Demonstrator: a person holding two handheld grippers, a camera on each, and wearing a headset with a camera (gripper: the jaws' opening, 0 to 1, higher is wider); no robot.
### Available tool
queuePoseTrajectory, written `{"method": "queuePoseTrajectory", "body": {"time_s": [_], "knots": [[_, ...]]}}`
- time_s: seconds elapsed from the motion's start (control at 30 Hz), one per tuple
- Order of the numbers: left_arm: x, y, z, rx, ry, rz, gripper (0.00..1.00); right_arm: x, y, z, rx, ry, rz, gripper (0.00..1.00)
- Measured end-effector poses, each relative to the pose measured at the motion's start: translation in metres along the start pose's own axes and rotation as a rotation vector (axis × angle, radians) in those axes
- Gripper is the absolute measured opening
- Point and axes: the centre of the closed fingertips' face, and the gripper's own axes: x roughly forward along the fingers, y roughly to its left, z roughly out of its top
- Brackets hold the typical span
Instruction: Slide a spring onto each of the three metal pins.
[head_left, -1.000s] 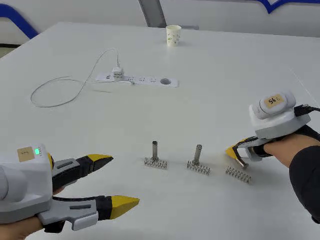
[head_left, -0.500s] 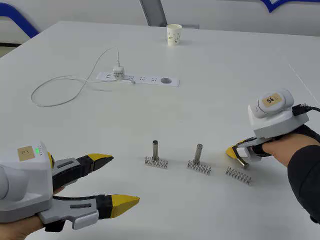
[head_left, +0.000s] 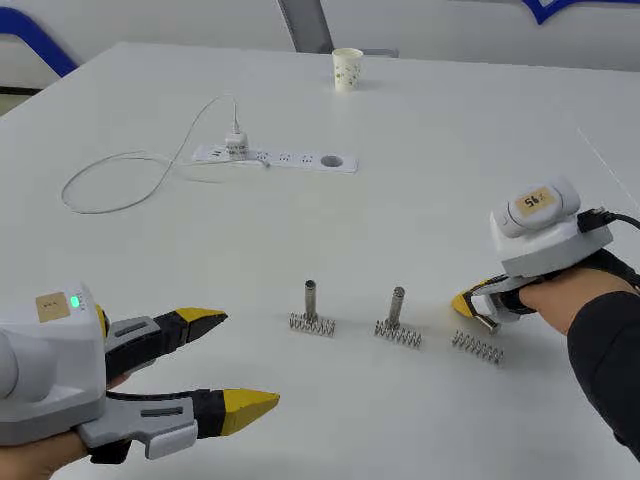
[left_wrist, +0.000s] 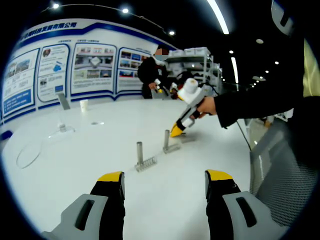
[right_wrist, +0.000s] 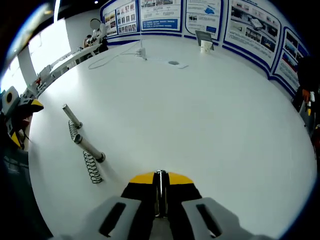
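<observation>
The third metal pin (head_left: 486, 324) looks thin and smooth. It could slip or turn in the right gripper (head_left: 470, 305), which is pressed together on it low over the desk (head_left: 400, 200). It could then roll the loose spring (head_left: 476, 347) lying just beside it. The left gripper (head_left: 250, 360) is spread wide and holds nothing.

Worktop (head_left: 420, 170) white; each pin (head_left: 310, 298) and spring (head_left: 476, 347) silver-grey; left gripper (head_left: 240, 360) and right gripper (head_left: 466, 304) yellow-tipped black; paper cup (head_left: 346, 70) white, green-speckled.
</observation>
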Motion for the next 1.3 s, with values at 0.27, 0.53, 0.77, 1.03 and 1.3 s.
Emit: {"method": "queuePoseTrajectory", "body": {"time_s": [0.27,0.53,0.77,1.03,1.3], "knots": [[-0.001,0.000,0.003,0.001,-0.008,0.002,0.65,-0.015,0.005,0.007,0.000,-0.031,0.003,0.09],[-0.001,-0.003,0.006,0.010,-0.011,-0.008,0.65,-0.030,0.011,0.008,-0.014,-0.064,-0.006,0.09],[-0.002,-0.004,0.007,0.015,-0.014,-0.012,0.65,-0.039,0.012,0.011,-0.029,-0.088,-0.017,0.09],[-0.002,-0.004,0.009,0.017,-0.021,-0.012,0.65,-0.044,0.013,0.013,-0.027,-0.102,-0.021,0.09],[-0.003,-0.005,0.010,0.021,-0.022,-0.013,0.65,-0.048,0.015,0.011,-0.022,-0.115,-0.021,0.09]]}}
